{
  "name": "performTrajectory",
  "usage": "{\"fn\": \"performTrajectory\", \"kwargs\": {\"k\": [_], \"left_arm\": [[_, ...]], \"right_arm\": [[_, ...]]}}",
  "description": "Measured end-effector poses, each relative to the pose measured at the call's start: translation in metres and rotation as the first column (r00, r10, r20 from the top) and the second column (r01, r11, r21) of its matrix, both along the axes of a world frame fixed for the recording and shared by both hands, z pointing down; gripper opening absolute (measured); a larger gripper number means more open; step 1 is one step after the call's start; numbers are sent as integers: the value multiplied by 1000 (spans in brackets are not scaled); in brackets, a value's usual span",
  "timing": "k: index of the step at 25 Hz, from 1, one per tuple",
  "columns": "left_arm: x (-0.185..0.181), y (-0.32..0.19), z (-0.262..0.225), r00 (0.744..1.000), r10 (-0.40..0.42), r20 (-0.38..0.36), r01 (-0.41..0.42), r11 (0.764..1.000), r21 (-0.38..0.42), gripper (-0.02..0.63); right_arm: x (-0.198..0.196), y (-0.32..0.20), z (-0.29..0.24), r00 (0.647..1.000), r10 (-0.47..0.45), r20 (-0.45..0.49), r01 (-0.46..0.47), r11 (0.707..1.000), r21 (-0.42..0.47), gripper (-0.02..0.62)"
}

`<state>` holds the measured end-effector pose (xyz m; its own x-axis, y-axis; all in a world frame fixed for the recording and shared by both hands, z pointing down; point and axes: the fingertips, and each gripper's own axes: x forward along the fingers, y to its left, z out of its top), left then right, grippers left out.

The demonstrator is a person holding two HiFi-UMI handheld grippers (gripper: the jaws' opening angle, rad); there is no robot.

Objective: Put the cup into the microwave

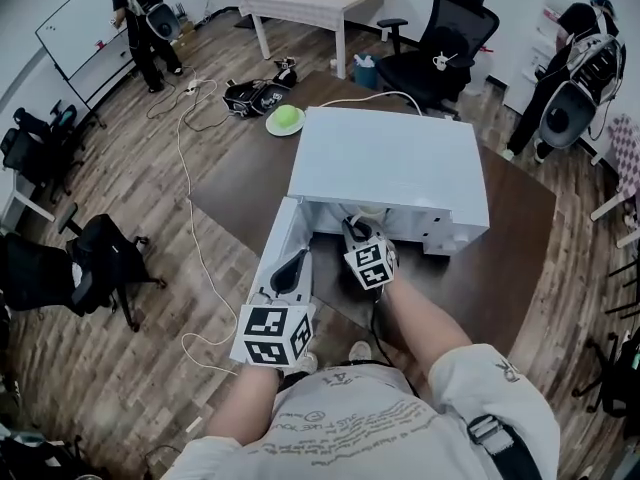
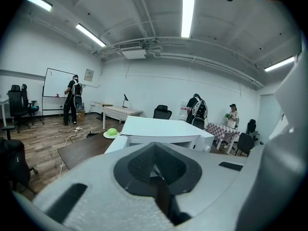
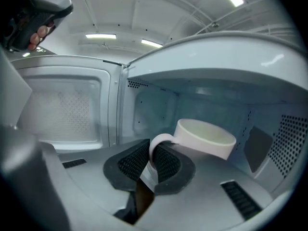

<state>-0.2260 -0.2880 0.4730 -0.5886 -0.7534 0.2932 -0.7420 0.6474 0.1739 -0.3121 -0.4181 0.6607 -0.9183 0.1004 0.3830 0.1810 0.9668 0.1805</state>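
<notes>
The white microwave (image 1: 390, 158) stands on a dark table (image 1: 230, 183) with its door (image 1: 277, 248) swung open to the left. My right gripper (image 3: 151, 160) is shut on the handle of a white cup (image 3: 204, 137), which tilts a little inside the cavity, close to the floor; whether it touches I cannot tell. From the head view the right gripper (image 1: 352, 230) reaches into the opening and the cup is hidden. My left gripper (image 1: 295, 266) is beside the open door, shut with nothing in it. The left gripper (image 2: 154, 166) looks over the microwave's top (image 2: 159, 127).
A green object on a white plate (image 1: 285, 120) lies at the table's far left corner. A white cable (image 1: 185, 168) trails over the floor. Black office chairs (image 1: 445, 43) (image 1: 100, 263) stand around. People stand at the far left (image 1: 140, 18) and far right (image 1: 575, 63).
</notes>
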Motion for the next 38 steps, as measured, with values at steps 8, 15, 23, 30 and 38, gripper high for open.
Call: {"fn": "performTrajectory", "kwargs": {"k": [8,15,23,30,38], "left_arm": [[2,-2,5,999,-39,-8,39,999,-13,12],[-1,4,8,997,-72,-18,72,997,-13,12],[-7,-2,9,998,-51,-22,51,999,-13,12],[-10,-13,8,1000,-8,-24,7,1000,-11,12],[-14,-30,10,998,61,-32,-61,998,-2,12]], "right_arm": [[-19,-13,11,1000,-4,-27,4,1000,0,32],[-27,-12,15,1000,1,-24,-1,1000,9,32],[-22,-16,25,997,48,-52,-50,998,-29,45],[-8,-26,12,993,114,-6,-114,992,-47,104],[27,-24,-10,975,220,-14,-220,965,-142,37]]}}
